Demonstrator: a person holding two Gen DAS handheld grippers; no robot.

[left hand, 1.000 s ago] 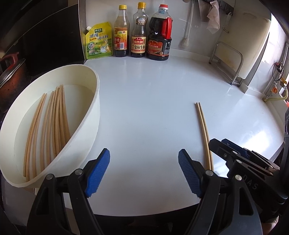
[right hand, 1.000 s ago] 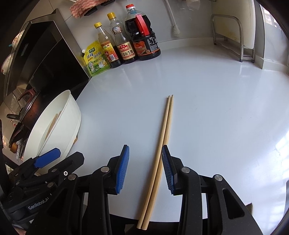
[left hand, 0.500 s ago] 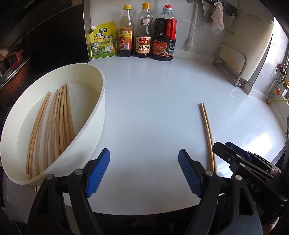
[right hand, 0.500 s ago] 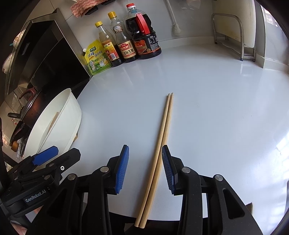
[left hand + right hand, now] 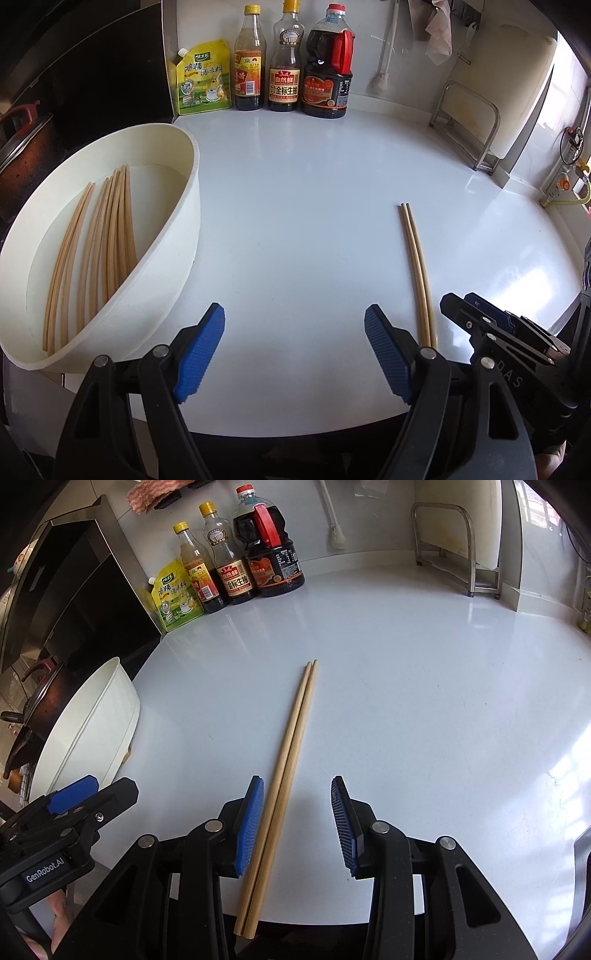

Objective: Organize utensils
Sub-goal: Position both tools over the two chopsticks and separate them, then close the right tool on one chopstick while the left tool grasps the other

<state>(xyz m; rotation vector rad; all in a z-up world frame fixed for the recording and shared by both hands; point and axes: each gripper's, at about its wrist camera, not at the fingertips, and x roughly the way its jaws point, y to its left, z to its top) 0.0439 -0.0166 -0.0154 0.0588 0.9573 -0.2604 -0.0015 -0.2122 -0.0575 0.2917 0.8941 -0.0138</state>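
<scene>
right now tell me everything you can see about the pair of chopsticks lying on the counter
The pair of chopsticks is two slim, light wooden-looking sticks lying flat and side by side on the white counter, touching along their length. The tips point toward the sauce bottles; the near ends overhang the counter's front edge. They lie between the blue pads of the right claw, close to its left pad, with a clear gap to the other; not clamped.

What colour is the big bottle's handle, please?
Red handle; right wrist view shows it best.
</scene>
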